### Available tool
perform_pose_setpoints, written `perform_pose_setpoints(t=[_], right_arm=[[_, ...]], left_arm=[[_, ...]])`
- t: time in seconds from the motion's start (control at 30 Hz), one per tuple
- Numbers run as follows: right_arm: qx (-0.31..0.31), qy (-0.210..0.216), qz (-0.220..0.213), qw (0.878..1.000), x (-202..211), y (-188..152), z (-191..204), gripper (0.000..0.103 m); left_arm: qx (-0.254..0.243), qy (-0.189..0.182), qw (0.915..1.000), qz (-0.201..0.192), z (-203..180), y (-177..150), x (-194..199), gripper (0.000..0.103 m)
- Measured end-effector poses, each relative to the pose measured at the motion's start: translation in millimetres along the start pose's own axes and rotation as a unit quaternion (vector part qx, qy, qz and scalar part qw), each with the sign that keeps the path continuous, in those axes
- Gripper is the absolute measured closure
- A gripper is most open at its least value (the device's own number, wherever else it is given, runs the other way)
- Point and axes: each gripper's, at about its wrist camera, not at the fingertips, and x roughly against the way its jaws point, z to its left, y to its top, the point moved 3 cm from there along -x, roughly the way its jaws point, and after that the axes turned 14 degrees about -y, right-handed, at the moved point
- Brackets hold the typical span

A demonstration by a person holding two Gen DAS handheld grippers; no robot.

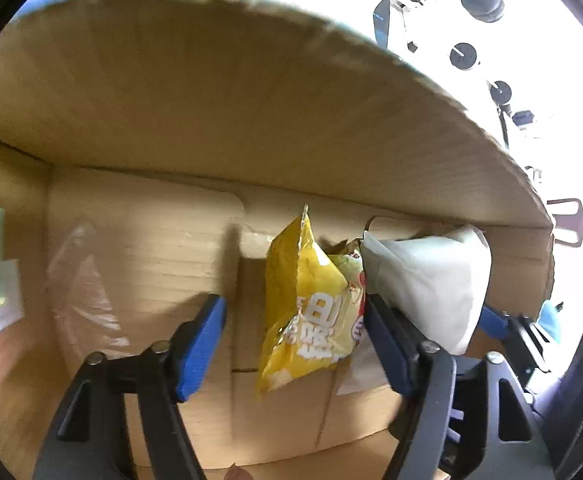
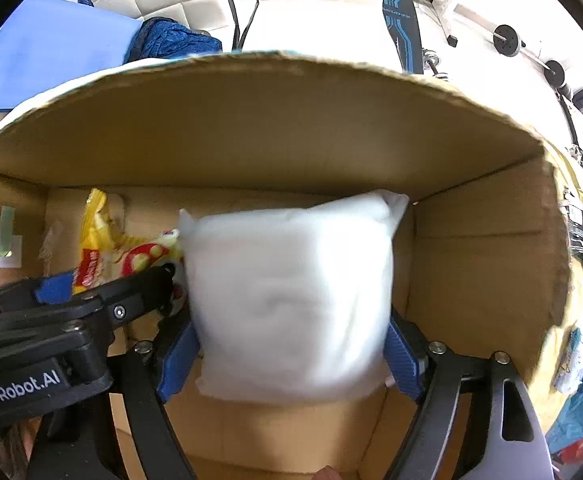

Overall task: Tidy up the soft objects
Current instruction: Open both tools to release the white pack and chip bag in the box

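White pack [image 2: 291,300] sits pinched in the right gripper [image 2: 291,360], inside the box [image 2: 471,260], right of the yellow bag [image 1: 311,312]. The left gripper [image 1: 295,344] hangs wide beside that bag, apparently holding nothing. Releasing too early could tip the pack onto the bag; the left gripper crowds the gap.

Box mouth half blocked

Pillow [image 2: 291,300] fills the box's [image 2: 483,264] right; chip bag [image 1: 311,312] stands mid-box; left floor is bare.
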Motion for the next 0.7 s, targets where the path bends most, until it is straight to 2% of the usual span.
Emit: perform_pose_setpoints(t=[0.07, 0.17, 0.37, 0.4, 0.47, 0.7], right_arm=[[0.001, -0.003, -0.004, 1.000, 7, -3, -1, 0.015], [0.003, -0.016, -0.014, 1.000, 20, -10, -7, 0.006], [-0.009, -0.018, -0.027, 0.999, 52, -34, -18, 0.005], [-0.014, -0.016, -0.027, 0.999, 54, -38, -21, 0.001], [-0.026, -0.006, -0.028, 0.999, 59, -44, -32, 0.000], [-0.044, 0.007, -0.045, 0.998, 85, -75, -34, 0.000]], left_arm=[[-0.005, 0.006, 1.0000, -0.002, -8, -4, 8, 0.030], [-0.013, 0.018, 0.9997, -0.011, -18, -13, 18, 0.026], [-0.050, 0.060, 0.9958, -0.046, -39, -43, 41, 0.020], [-0.057, 0.067, 0.9948, -0.052, -37, -52, 41, 0.018], [-0.069, 0.083, 0.9919, -0.067, -30, -62, 49, 0.009], [-0.093, 0.105, 0.9841, -0.109, -17, -99, 84, 0.003]])
